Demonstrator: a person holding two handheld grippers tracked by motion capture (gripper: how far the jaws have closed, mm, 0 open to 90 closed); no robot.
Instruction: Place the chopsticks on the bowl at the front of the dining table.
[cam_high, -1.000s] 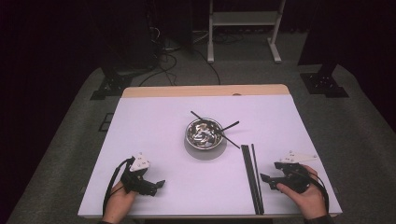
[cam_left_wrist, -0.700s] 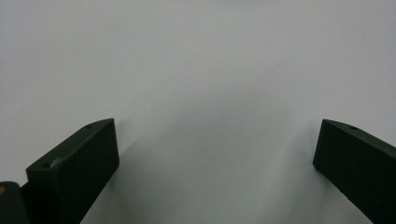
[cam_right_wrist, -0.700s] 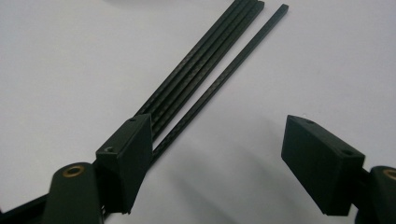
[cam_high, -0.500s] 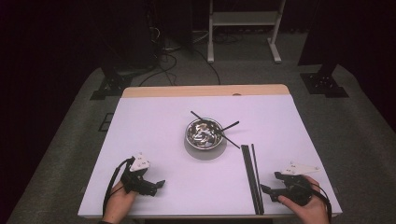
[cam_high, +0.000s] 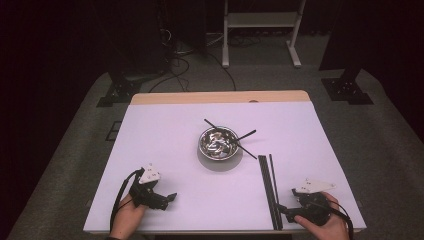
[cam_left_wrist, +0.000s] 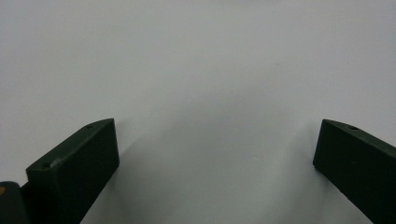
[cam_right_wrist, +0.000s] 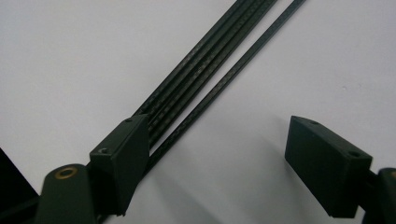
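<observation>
With the right gripper (cam_right_wrist: 217, 154) wide apart at the desk's near right edge, slide sideways until the black chopsticks (cam_high: 269, 190) lie between both jaws, then close gently, leaving the equally spread left gripper (cam_high: 170, 199) resting near-left.

Each hand-held gripper is black, with a pale grey three-cornered plate on top and a black cable looping back past the hand: the left hand-held gripper (cam_high: 170, 198), the right hand-held gripper (cam_high: 281, 209). The jaws are blocky black slabs with small screw holes; a brass-coloured fitting (cam_right_wrist: 66, 173) sits at one jaw's base.
</observation>
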